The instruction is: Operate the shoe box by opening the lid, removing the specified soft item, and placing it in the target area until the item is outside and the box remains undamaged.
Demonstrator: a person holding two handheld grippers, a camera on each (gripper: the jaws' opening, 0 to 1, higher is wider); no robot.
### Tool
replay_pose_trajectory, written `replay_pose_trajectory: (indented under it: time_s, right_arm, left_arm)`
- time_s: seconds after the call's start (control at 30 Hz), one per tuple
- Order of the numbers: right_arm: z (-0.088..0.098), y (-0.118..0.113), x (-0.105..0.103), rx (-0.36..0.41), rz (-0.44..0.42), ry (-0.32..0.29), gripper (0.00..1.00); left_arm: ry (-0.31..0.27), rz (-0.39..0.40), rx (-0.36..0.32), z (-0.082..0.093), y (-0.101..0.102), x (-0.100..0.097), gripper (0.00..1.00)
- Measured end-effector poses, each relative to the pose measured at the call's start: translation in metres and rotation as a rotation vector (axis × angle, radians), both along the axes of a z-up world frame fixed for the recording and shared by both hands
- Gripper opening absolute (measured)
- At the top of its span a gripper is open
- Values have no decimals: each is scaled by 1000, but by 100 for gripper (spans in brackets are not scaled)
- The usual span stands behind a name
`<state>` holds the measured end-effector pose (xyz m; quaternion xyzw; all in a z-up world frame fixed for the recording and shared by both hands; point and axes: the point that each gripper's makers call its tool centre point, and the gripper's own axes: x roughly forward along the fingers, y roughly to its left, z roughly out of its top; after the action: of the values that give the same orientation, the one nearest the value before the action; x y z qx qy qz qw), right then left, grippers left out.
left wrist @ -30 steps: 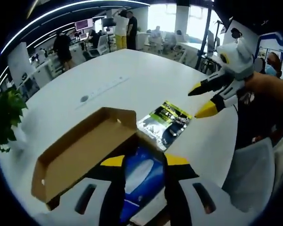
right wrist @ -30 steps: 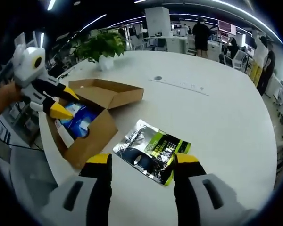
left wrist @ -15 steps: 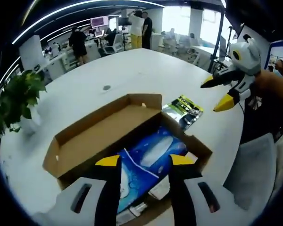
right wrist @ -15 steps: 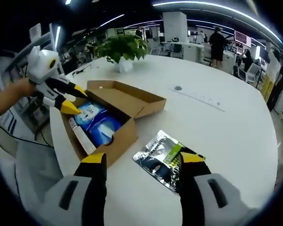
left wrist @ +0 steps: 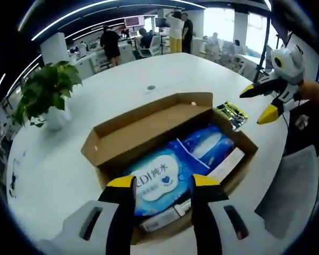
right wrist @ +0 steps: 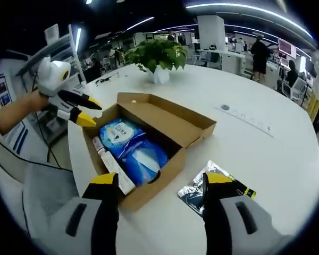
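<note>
Fingers [right wrist: 109, 188] parted over open shoe box [right wrist: 173, 125], pouch [right wrist: 215, 188] beside

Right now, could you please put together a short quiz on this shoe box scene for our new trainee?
1. True or false: the lid of the shoe box is open.
2. Which lies outside the box on the white table? A) the blue wipes packs B) the black and green pouch C) the potted plant's leaves
3. Fill in: the left hand-held gripper hovers above the ____ packs with nothing between its jaws, and the right hand-held gripper is also open.

Key: 1 true; 2 B; 3 blue wipes.
</note>
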<state>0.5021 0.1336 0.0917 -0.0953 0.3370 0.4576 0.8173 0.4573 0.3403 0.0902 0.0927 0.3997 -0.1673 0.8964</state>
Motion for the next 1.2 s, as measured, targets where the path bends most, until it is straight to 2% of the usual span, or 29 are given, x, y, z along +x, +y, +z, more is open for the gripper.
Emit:
replay_pose_trajectory:
  time_s: [0.4,0.57,0.73,0.83,0.93,0.97,1.2]
  right_arm:
    - [-9,41,-10,15,58,27,58]
    - [-18,55,-9,15,68,32,56]
    - [-24,69,-10,14,86,35,53]
    - [-26,78,-12,14,93,38,51]
    - [-30,86,-13,15,98,45,49]
    - [-32,90,-13,13,101,48,48]
    - [-41,107,-12,7,111,62,44]
  left_arm:
    - [31,123,59,-18,52,-29,37]
    - [64,194,49,-29,67,-39,35]
    - [82,245,-2,-40,71,-44,28]
    - [95,268,-30,-47,71,-45,20]
    - [97,281,-43,-51,71,-46,17]
    - [85,299,-72,-51,70,-44,16]
    - [80,334,-75,-53,76,-43,7]
